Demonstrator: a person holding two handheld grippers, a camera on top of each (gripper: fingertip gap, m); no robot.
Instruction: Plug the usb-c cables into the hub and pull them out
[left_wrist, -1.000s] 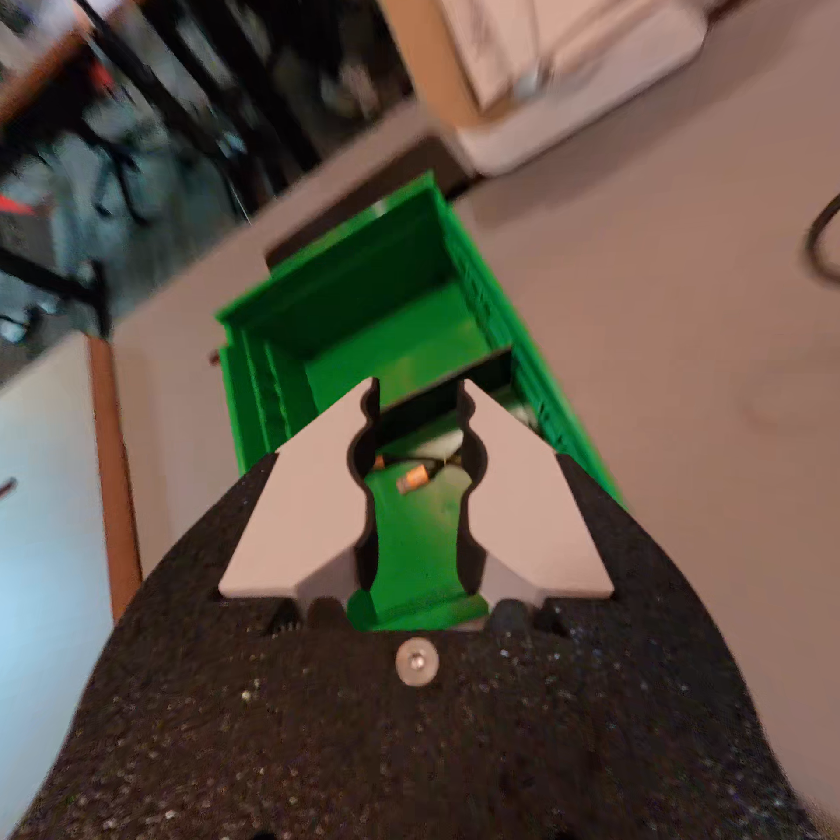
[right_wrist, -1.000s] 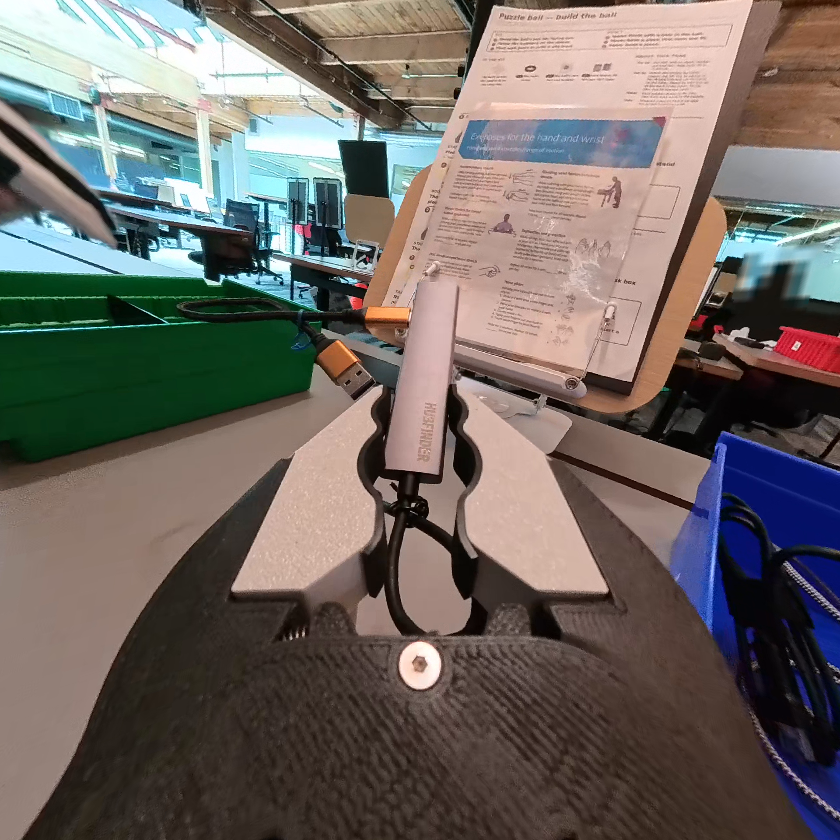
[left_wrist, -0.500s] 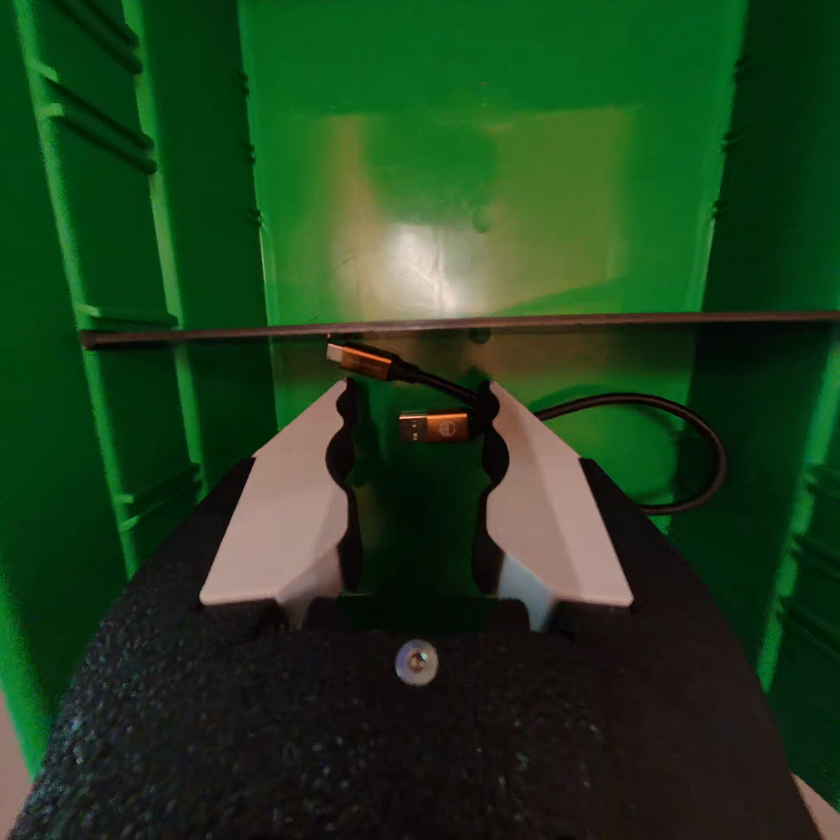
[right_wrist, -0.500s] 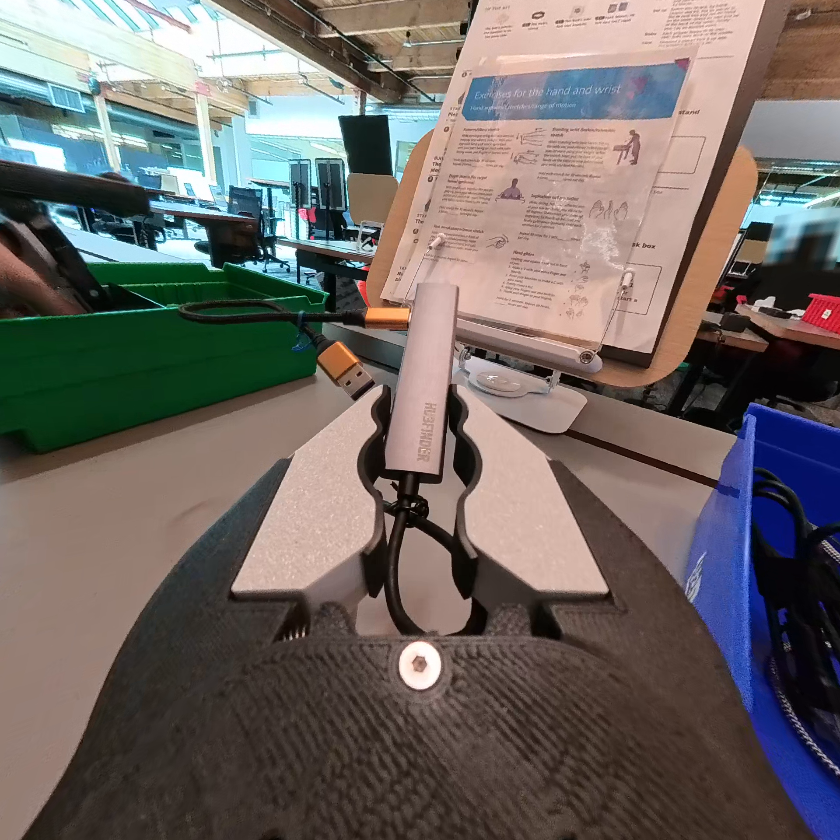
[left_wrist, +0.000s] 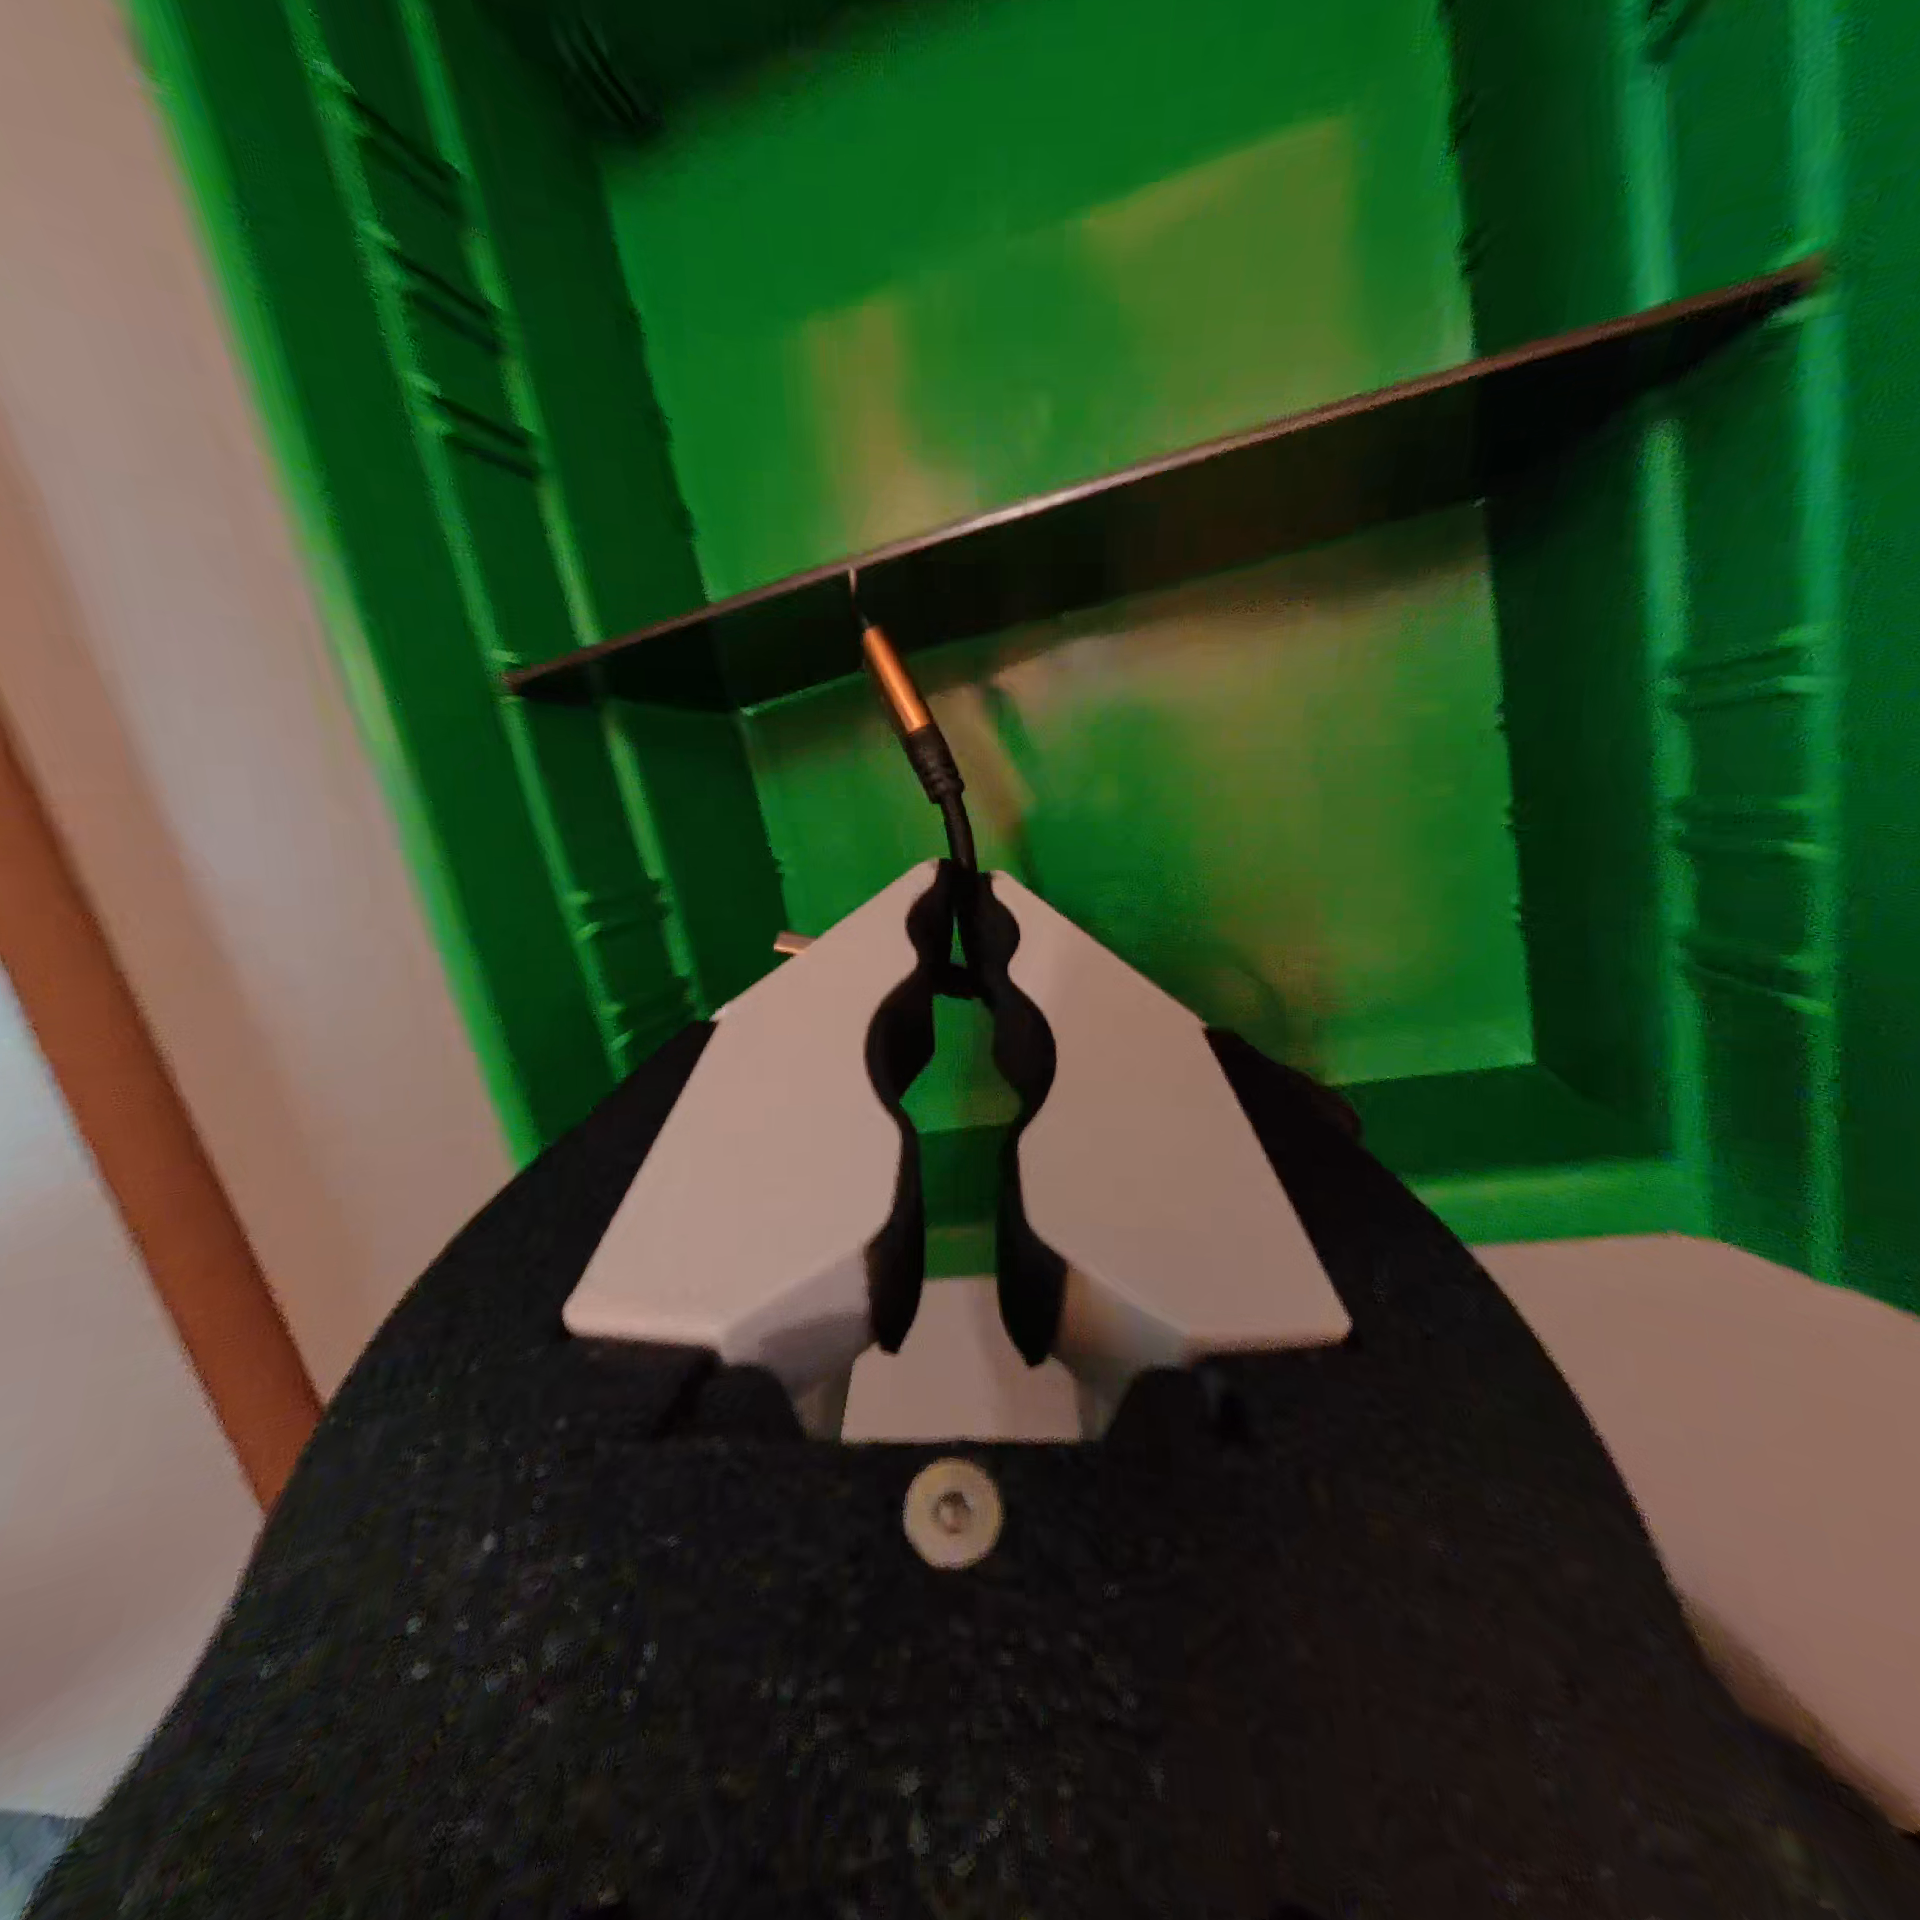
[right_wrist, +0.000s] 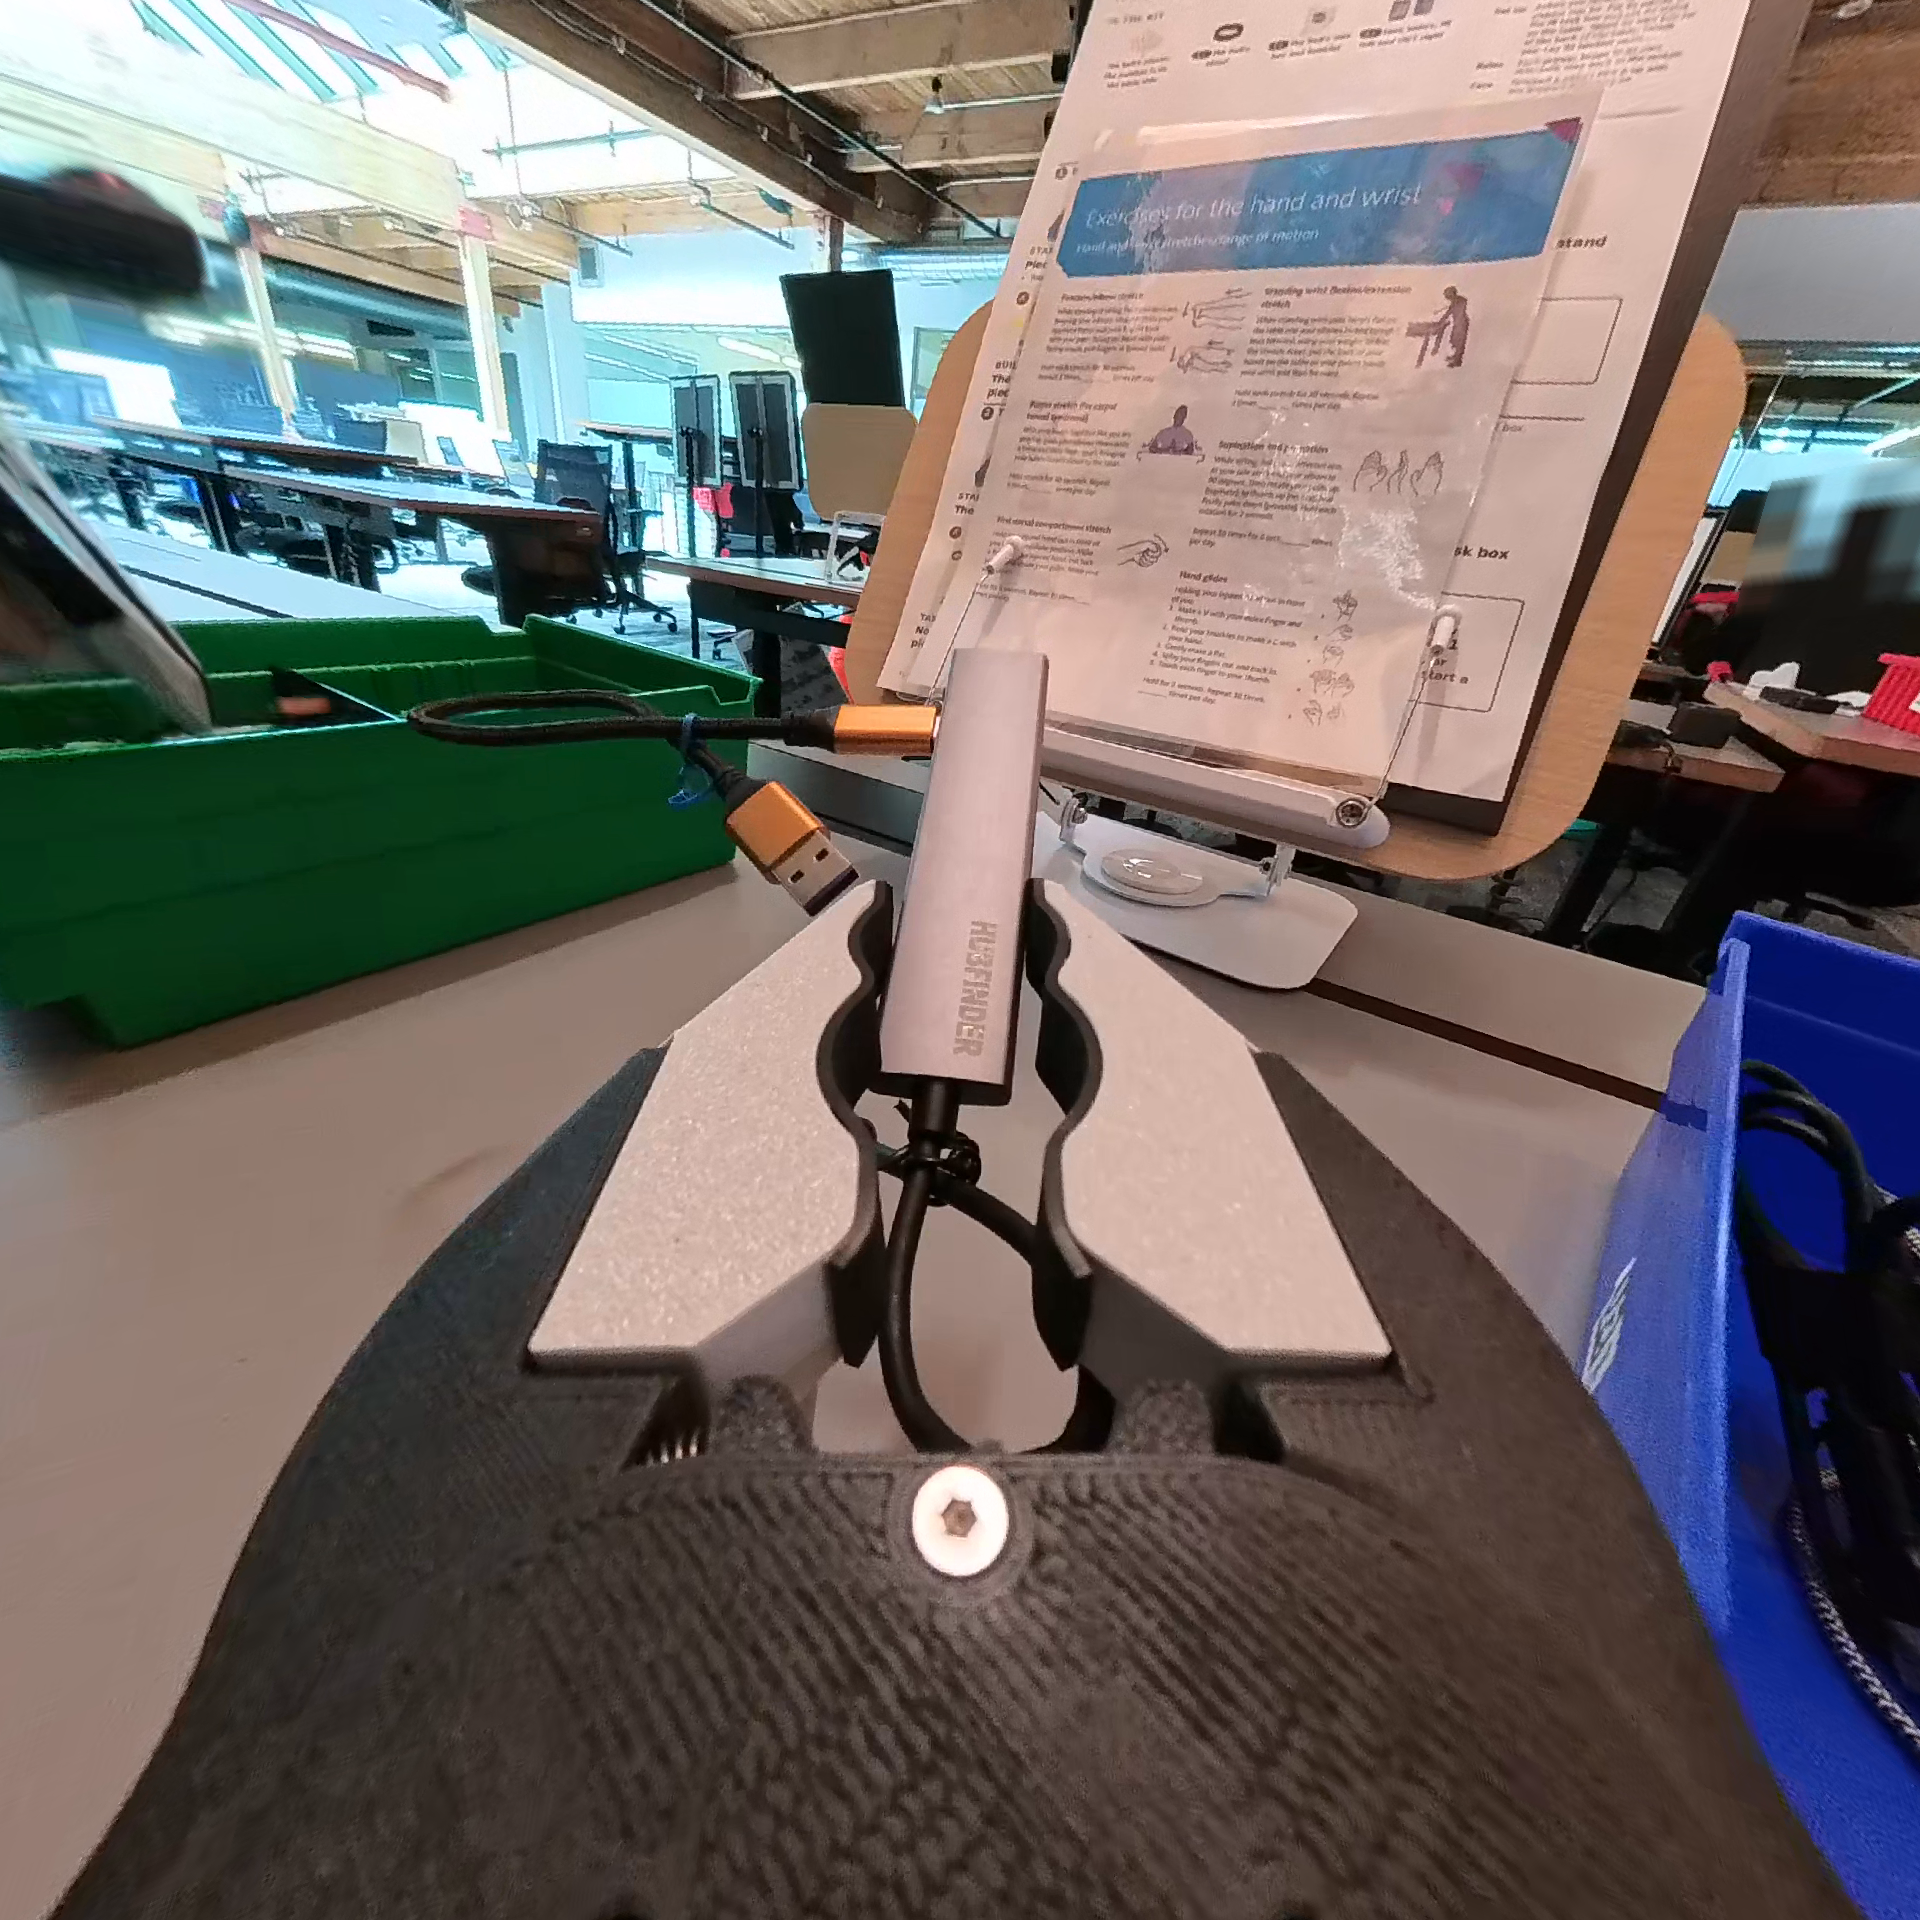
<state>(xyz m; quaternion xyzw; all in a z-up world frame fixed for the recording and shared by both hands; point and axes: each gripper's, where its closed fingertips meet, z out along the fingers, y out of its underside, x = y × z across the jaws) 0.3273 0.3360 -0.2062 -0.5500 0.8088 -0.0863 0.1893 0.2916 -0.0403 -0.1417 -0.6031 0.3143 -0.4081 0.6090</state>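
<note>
Green bin below: left gripper fingers pinch cable behind its plug, which may swing; right gripper fingers clamp hub

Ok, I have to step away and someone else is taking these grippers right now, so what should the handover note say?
Left gripper: shut on a black cable, pinched at the fingertips over the green bin; its orange-sleeved plug points toward the bin's black divider.
Right gripper: shut on the grey hub, held upright above the table.
Done: one orange-ended cable sits in the hub's left side port; its other plug hangs free.
Left: bring the left cable to the hub, plug it in, then pull the cables out. More cables lie in the blue bin.
</note>
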